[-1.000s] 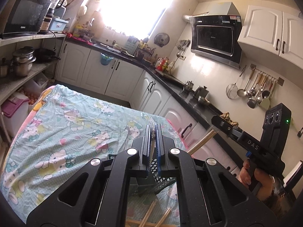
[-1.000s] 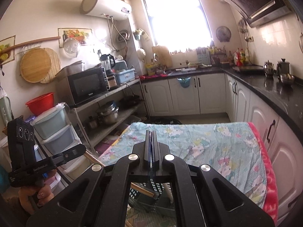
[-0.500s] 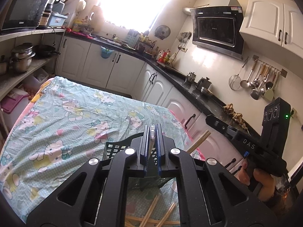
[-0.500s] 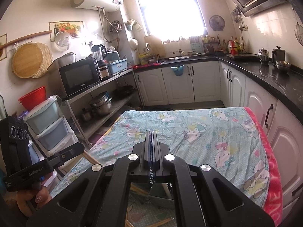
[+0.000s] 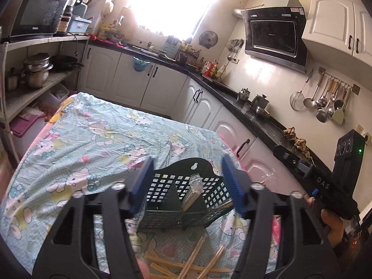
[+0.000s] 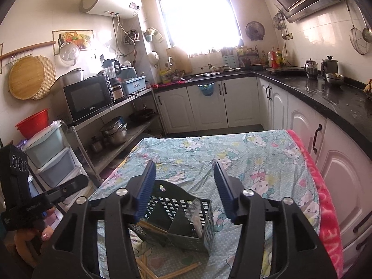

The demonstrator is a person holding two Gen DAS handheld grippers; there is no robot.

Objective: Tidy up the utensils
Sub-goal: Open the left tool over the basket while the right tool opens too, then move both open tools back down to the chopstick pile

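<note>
A dark green lattice utensil basket (image 5: 162, 193) stands on the cartoon-print tablecloth (image 5: 93, 144). My left gripper (image 5: 187, 182) hovers just above its rim; its jaws are opening and the blue pads press on nothing. A clear-handled utensil (image 5: 195, 183) stands in the basket below them. In the right wrist view the same basket (image 6: 204, 223) sits under my right gripper (image 6: 184, 187), also opening with nothing held. Wooden chopsticks (image 6: 151, 227) lean in its left compartment and a pale utensil (image 6: 194, 214) in its right. Loose chopsticks (image 5: 186, 262) lie on the cloth in front.
A hand (image 5: 332, 223) holds the other gripper at the right edge. White cabinets (image 6: 302, 127) under a black counter (image 6: 337, 97) run along the right and the back. A shelf rack (image 6: 130, 125) with pots and a microwave (image 6: 86, 97) stands left. The cloth reaches far beyond the basket.
Both grippers were shut on thin utensils and now stand open. The wooden stick poking from the right gripper is gone. Both views have dipped toward the basket.
</note>
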